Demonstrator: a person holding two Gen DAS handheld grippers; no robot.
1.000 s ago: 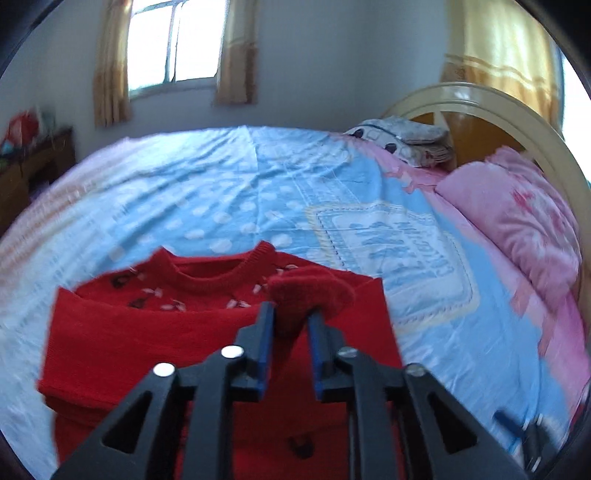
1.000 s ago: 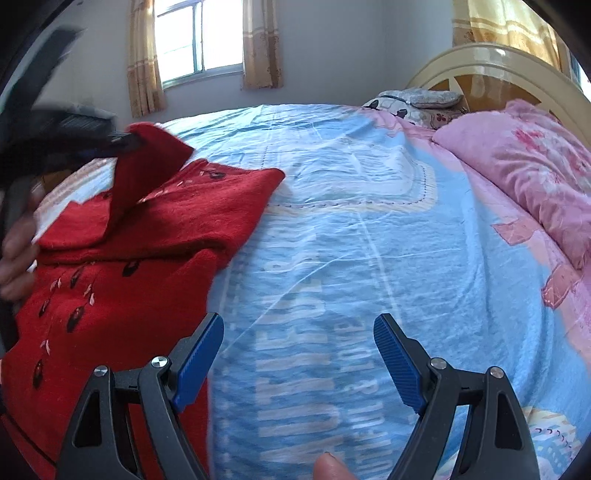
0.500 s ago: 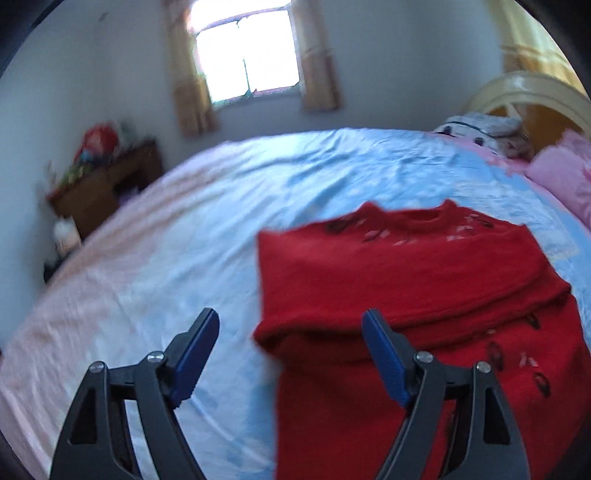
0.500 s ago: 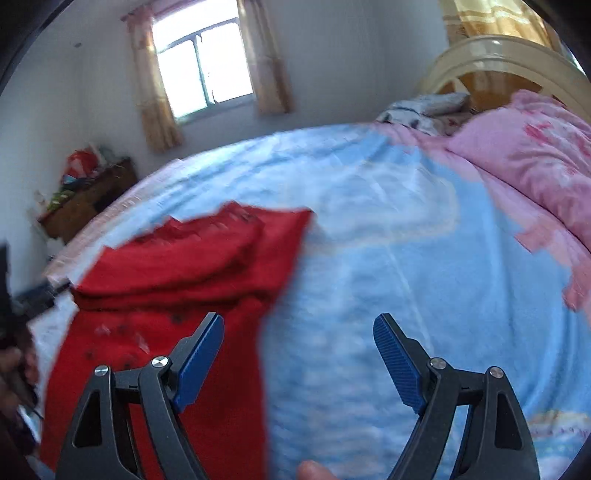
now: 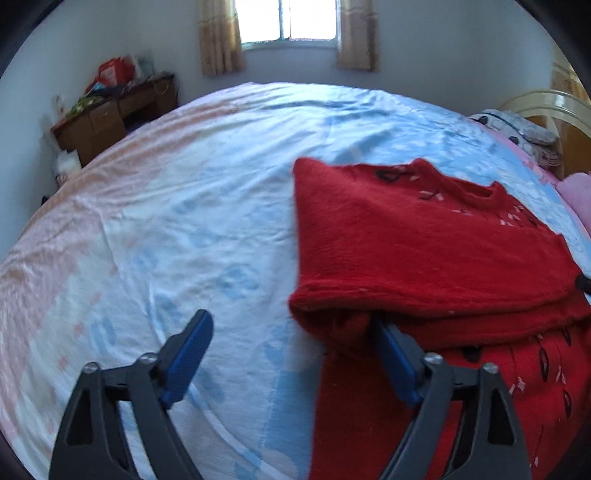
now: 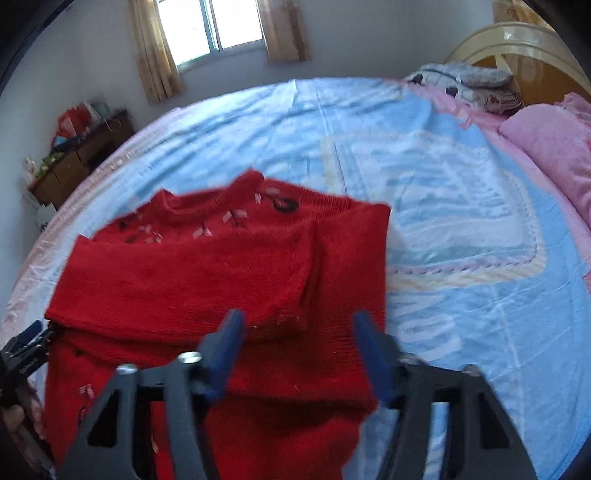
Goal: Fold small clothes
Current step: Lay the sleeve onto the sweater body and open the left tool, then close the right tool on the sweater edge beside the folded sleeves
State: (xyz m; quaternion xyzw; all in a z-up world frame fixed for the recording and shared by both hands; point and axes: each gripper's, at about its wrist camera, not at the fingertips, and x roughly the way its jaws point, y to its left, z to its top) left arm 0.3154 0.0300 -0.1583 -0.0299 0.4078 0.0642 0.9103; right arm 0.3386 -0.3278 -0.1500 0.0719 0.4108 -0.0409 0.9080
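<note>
On the bed (image 6: 461,229), over a pale blue printed sheet, lies the red knitted sweater (image 6: 207,273), collar toward the window (image 5: 291,18) and both sleeves already laid across its chest as a thick folded band. My left gripper (image 5: 291,354) hangs at the sweater's left edge, its jaws having just swung wide apart; one blue pad sits over bare sheet, the other tucks against the rolled end of the sleeve fold, and nothing is pinched between them. My right gripper (image 6: 299,354) hovers low over the right side of the garment, just below the folded band; its jaws have just been closing but still stand apart with only red knit beneath the gap, so I read it as not yet gripping. I judge the knit as soft, light and limp, fuzzy enough to grip without slipping yet ready to sag and drag its layers out of line if lifted from one point. The sound hold, I think, is a pinch through the full thickness at each side edge, both grippers level with each other, to carry one half over the other. A wooden dresser (image 5: 110,114) stands by the far wall; pink pillows (image 6: 550,147) sit near the headboard (image 6: 517,44).
</note>
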